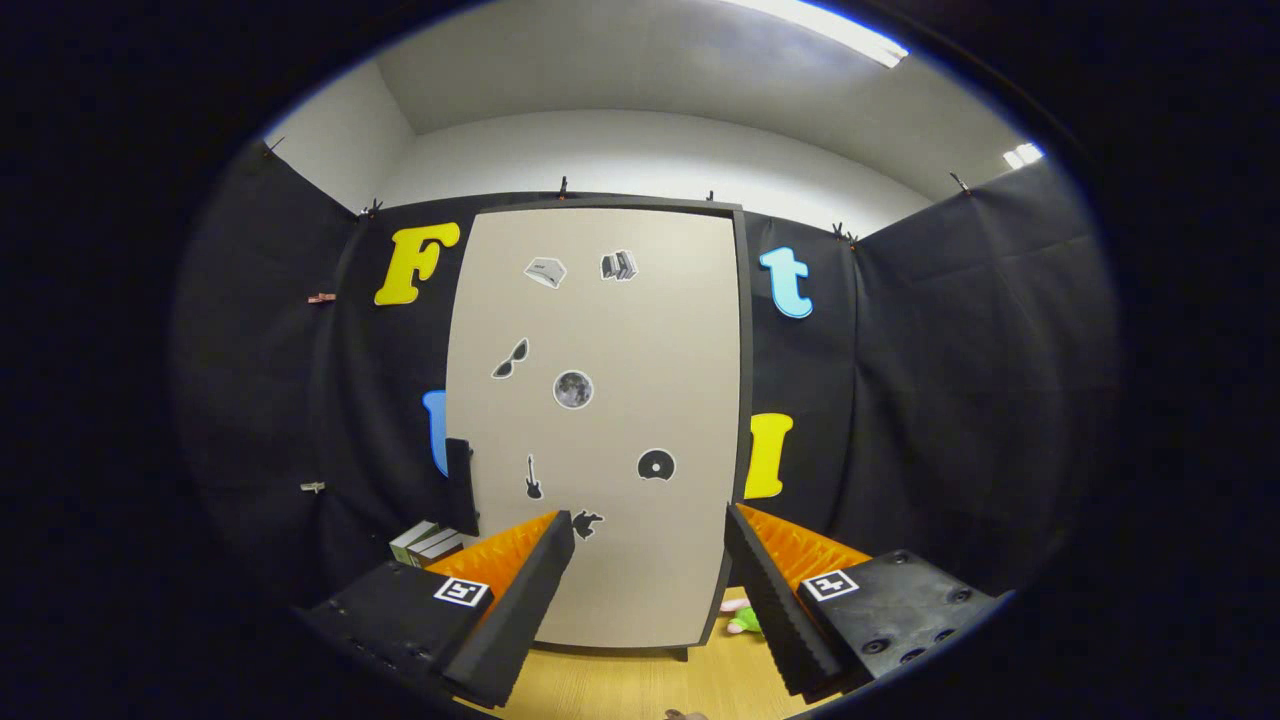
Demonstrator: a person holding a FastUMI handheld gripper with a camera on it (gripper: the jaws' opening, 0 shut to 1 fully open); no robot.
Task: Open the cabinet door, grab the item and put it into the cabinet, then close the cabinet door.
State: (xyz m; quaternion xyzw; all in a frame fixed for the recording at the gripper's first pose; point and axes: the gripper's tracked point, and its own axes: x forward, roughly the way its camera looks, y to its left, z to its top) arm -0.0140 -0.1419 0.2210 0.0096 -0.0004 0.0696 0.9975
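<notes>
A tall beige cabinet (600, 420) stands straight ahead on the wooden table, its door shut and dotted with small stickers. A dark handle (461, 487) sticks out at the door's left edge. My gripper (650, 560) is open, its two black ribbed fingers spread wide with nothing between them, some way short of the door. A small green and pink item (742, 620) lies on the table by the cabinet's lower right corner, just ahead of my right finger (775, 600) and partly hidden by it.
A small stack of boxes or books (428, 543) rests on the table left of the cabinet, beyond my left finger. The wooden tabletop (640, 685) runs from the fingers to the cabinet's foot. Black cloth walls close in on both sides.
</notes>
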